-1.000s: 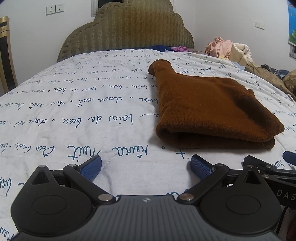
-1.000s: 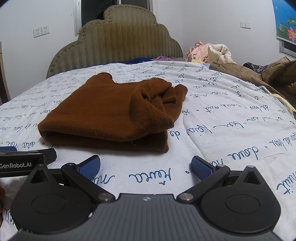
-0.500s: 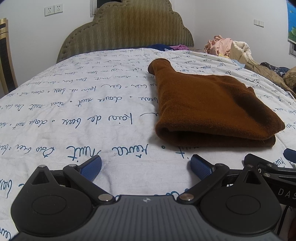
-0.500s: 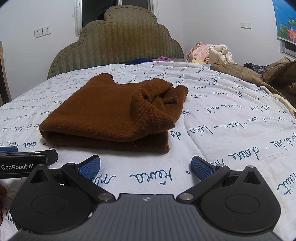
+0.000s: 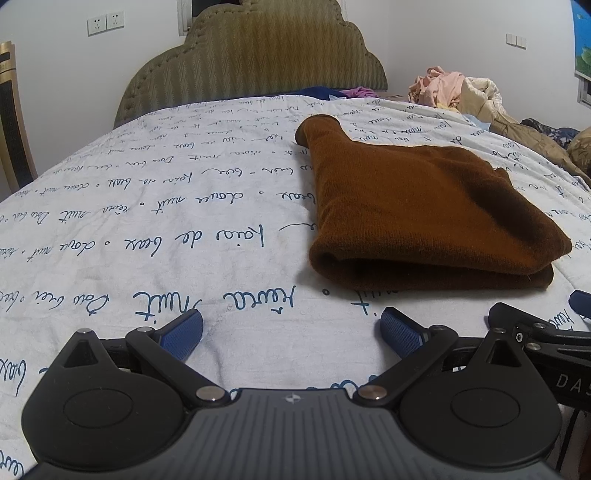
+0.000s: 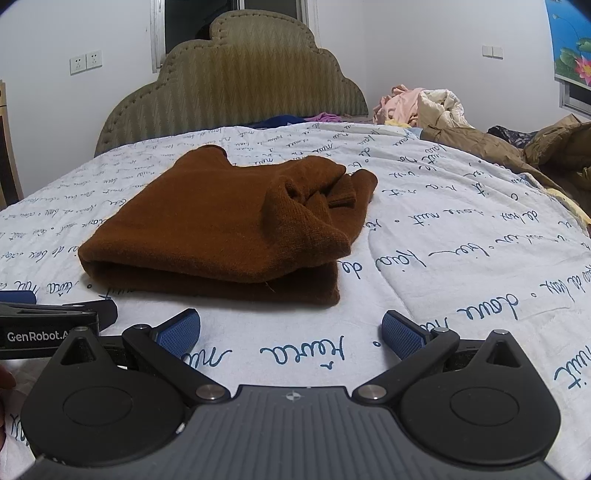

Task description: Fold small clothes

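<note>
Knit brown garment (image 6: 218,229) folded, lumpy on quilted sheet (image 5: 147,221); both claws (image 5: 291,328) (image 6: 291,328) apart, empty.

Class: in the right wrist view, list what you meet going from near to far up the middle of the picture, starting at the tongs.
Right tongs → printed bedspread → folded brown garment → padded headboard → dark window.

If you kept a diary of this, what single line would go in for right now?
left claw: open, empty | right claw: open, empty | brown garment: folded on bedspread, beyond both claws, untouched
</note>
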A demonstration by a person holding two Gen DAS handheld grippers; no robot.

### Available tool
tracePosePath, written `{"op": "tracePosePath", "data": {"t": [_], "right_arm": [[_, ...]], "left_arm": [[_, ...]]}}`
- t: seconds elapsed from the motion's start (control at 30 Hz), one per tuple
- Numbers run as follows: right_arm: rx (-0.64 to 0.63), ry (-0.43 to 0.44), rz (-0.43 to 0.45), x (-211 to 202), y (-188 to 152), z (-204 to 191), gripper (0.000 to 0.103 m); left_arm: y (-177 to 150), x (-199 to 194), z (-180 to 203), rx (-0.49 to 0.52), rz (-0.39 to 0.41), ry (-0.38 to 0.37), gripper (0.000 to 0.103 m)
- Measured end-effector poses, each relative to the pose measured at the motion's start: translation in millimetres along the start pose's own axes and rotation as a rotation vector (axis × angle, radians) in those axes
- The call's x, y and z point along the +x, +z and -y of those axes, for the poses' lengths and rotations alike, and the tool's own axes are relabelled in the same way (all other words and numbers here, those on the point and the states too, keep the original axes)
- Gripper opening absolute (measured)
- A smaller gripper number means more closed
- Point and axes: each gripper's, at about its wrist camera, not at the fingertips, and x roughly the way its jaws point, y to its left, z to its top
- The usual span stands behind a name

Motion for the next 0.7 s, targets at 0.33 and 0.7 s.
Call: {"op": "tracePosePath", "data": {"t": [0.33, 0.7], "right_arm": [[0.002, 0.002, 0.002, 0.0, 0.0, 0.9, 0.103], [0.008, 0.007, 0.011, -1.3, -0.1, 1.3, 0.103]], "left_arm": [[-0.1, 0.3, -0.2, 0.004, -0.001, 0.003, 0.103], [-0.2, 0.5, -0.3, 0.005, -0.001, 0.003, 0.103]]}}
